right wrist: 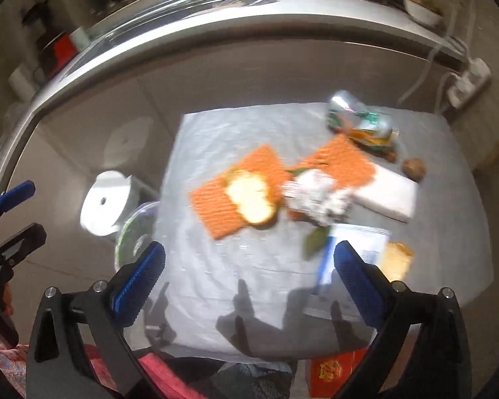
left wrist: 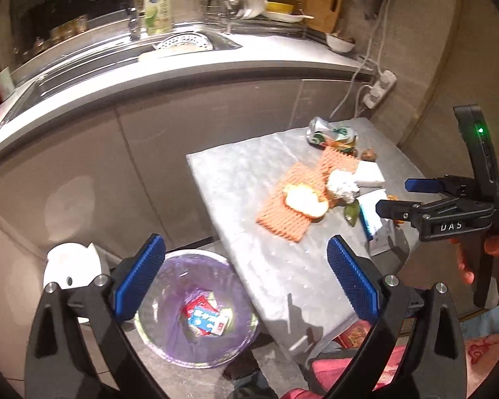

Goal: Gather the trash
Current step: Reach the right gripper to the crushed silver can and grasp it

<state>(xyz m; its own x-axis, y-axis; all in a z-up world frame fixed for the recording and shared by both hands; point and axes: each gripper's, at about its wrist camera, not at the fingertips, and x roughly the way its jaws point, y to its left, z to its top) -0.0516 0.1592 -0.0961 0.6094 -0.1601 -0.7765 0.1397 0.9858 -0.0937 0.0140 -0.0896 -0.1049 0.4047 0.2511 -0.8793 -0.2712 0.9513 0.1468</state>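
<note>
A low grey table [left wrist: 249,199] carries trash: a crushed can [left wrist: 329,133], orange foam netting [left wrist: 289,206], a bread slice [left wrist: 304,199], a crumpled tissue [left wrist: 341,186], a white block [left wrist: 369,173] and a blue-white packet [left wrist: 371,212]. A purple-lined bin [left wrist: 196,312] on the floor holds a red-blue wrapper [left wrist: 204,319]. My left gripper [left wrist: 246,279] is open and empty, above the bin and the table's near-left edge. My right gripper [right wrist: 249,286] is open and empty over the table's near edge; it also shows at the right of the left wrist view [left wrist: 392,196]. The table [right wrist: 216,266] and bread [right wrist: 252,202] look blurred there.
A kitchen counter [left wrist: 149,76] with a sink, dish rack and soap bottle [left wrist: 158,10] runs behind the table. A white round appliance [left wrist: 73,266] stands on the floor left of the bin. A power strip [left wrist: 381,88] hangs on the wall. A red box [right wrist: 332,375] lies below the table's near edge.
</note>
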